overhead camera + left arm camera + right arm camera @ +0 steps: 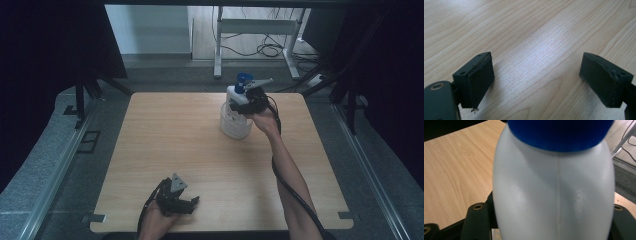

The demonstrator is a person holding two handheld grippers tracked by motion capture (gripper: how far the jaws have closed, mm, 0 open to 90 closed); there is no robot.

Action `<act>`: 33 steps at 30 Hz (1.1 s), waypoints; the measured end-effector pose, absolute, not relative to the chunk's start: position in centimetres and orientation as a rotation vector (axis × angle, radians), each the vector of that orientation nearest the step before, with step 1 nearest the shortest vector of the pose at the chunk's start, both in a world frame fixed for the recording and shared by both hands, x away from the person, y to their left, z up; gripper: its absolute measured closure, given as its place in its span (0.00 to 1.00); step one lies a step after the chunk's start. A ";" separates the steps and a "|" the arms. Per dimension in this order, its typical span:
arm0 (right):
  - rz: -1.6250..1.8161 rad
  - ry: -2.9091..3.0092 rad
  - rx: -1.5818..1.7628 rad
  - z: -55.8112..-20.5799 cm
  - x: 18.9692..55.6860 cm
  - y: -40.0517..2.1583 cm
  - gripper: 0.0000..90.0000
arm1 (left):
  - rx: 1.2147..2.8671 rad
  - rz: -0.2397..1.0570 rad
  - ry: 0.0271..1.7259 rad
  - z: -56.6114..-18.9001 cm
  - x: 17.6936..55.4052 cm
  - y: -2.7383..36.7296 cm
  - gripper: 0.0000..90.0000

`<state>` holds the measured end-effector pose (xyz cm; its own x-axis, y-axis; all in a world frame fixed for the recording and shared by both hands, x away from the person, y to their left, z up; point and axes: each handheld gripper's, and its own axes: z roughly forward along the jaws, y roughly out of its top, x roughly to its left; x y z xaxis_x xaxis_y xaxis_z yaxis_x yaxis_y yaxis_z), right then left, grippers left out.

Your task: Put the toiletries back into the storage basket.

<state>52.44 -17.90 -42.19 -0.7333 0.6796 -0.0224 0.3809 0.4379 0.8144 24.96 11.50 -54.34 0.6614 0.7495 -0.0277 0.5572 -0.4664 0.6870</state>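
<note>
Two grippers seen: left gripper [192, 202] rested near the table's [165, 140] front edge, jaws spread over bare wood; right gripper [245, 102] pinched the white bottle [554, 192] just under its blue cap [560, 132], above a white tub [235, 125] at the far side; likely light, stiff, smooth-walled plastic, so slippery; best gripped at the neck; contents, weight and the bottle's base hidden.

Dim, bluish light over my table [200, 150], dark curtains closing in both sides.

A soft sheen is lying across the wood between my left jaws; the white bottle [554, 195] is blurring, too close to focus.
</note>
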 end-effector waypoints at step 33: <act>1.244 2.321 0.873 -41.1 50.9 -18.5 0.14 | 2.197 0.366 1.005 -54.3 25.0 11.5 0.13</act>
<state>50.91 -18.49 -41.09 -0.7418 0.6700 -0.0278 0.3477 0.4198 0.8384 24.97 11.49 -54.34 0.6615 0.7494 -0.0266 0.5569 -0.4672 0.6868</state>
